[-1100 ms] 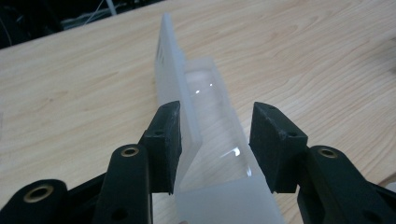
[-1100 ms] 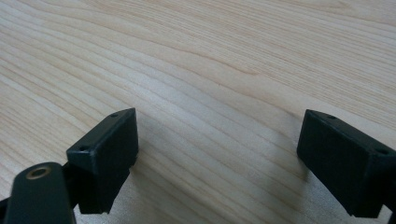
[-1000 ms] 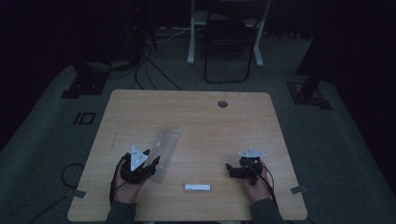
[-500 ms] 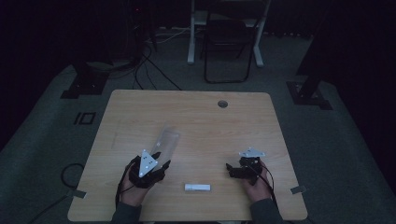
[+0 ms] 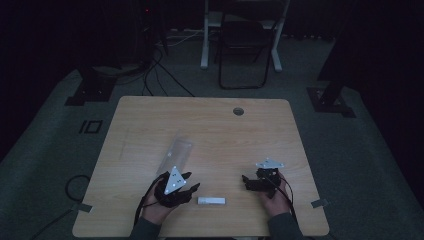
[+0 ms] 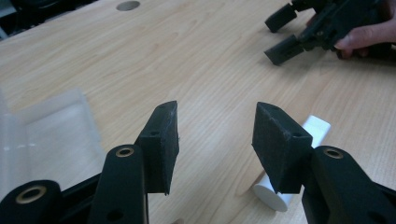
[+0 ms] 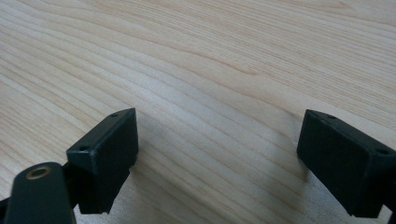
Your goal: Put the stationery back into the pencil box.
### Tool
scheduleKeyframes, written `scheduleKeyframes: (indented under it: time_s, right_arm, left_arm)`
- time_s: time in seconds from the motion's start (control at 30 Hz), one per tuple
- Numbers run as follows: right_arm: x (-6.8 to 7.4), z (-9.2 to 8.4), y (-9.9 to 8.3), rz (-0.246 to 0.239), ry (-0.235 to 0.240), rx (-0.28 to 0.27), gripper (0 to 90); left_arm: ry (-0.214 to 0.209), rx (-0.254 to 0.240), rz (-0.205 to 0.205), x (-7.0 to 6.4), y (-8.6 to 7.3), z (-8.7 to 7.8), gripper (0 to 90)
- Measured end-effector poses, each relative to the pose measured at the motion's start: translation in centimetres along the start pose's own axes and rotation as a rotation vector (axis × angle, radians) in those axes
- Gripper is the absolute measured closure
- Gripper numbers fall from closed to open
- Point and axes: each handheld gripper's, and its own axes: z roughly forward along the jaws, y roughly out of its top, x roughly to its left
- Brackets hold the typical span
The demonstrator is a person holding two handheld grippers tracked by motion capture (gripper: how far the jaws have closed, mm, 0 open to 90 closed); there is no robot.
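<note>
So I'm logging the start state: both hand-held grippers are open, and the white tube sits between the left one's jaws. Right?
Not quite. Both are open, but the white tube lies on the table beside the left hand-held gripper, partly behind one jaw, not between them. The left gripper view shows bare wood in the gap.

Dim lab: bare wooden table [image 5: 210, 120], floor cables [image 5: 165, 70], equipment stands [image 5: 90, 85].

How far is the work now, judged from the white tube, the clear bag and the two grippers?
Nothing looks done: the white tube lies on the table, apart from the clear bag. In hand: the left gripper is open beside the tube, not gripping. The right gripper is open over bare wood. Any gripping or bagging is left.
</note>
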Motion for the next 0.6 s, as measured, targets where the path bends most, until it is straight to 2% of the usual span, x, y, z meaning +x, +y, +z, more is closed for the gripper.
scheduleKeyframes:
  time_s: [0.6]
  right_arm:
    - [0.0,0.0,0.0,0.000,0.000,0.000,12.4]
  left_arm:
    - [-0.109,0.014,0.018,-1.6,-0.1,2.0,49.5]
